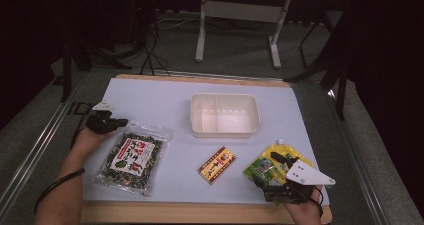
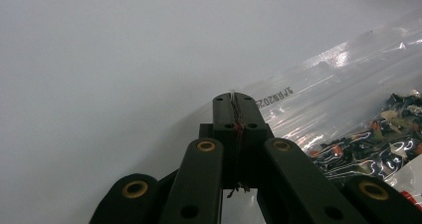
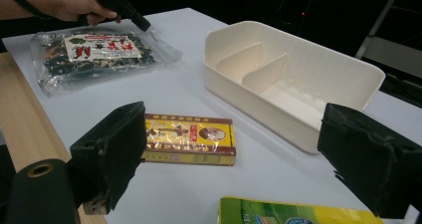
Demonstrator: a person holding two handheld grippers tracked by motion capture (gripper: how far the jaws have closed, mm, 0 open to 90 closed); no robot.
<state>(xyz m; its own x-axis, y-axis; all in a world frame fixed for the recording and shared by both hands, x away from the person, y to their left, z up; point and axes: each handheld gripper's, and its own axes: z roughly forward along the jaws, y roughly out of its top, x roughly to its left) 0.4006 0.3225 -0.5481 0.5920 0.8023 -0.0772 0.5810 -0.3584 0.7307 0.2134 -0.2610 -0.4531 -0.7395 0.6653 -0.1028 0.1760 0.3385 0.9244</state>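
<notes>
A clear snack bag [image 1: 132, 157] of dark mix with a red and white label lies flat at the left. My left gripper [image 1: 120, 122] is at its far left corner, jaws shut; in the left gripper view a thin sliver of film shows at the closed tips [image 2: 234, 102] where the snack bag's [image 2: 348, 84] clear edge begins. My right gripper [image 1: 267, 170] hangs open over a yellow-green pouch [image 1: 265, 166] at the front right. In the right gripper view its pads [image 3: 107, 154] stand wide apart, empty, with the pouch [image 3: 298, 214] below.
A white divided tray [image 1: 252, 116] stands at the middle back of the pale mat. A small red and yellow box [image 1: 217, 164] lies between the bag and the pouch. The wooden table edge [image 1: 200, 212] runs along the front.
</notes>
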